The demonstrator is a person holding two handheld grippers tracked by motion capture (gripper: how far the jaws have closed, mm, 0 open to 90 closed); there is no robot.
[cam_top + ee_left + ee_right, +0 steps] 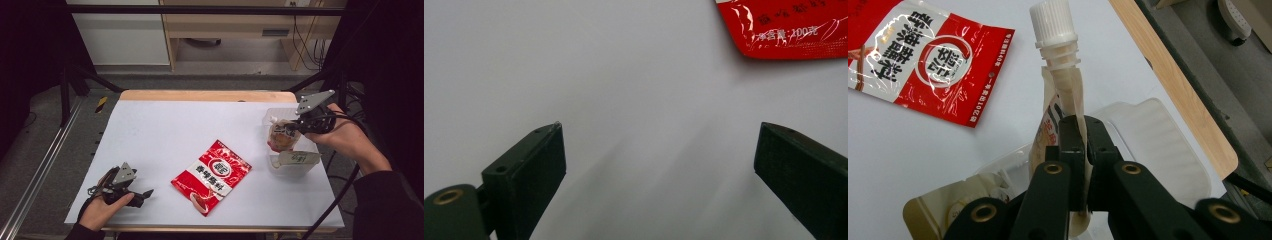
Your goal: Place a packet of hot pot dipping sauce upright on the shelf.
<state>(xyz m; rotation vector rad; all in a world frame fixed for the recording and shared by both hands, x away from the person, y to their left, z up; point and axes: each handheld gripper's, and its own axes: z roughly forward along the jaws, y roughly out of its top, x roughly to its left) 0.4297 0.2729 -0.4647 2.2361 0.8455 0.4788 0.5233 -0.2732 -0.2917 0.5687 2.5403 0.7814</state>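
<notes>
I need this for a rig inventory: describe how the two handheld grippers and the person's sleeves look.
Both are black two-jaw tools. The left gripper carries a grey three-cornered plate on top and has flat, rectangular black pads with a brass-coloured rivet at the linkage. The right gripper has the same grey plate, brass-ringed pivots on its black links, and a black cable trailing toward the table's near edge. Both sleeves are dark.

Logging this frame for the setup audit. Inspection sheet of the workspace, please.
Surface: white table top, wooden far edge.
Job's things: spout pouch pinched in the right gripper over the clear tray; a second pouch lies in the tray.
Clutter: red sachet flat mid-table.
Grippers: right shut on the pouch; left gripper open, low over bare table near the front left.
Cables: black cable trails from the right gripper.
Surroundings: dark frame rails, wooden cabinet behind.
</notes>
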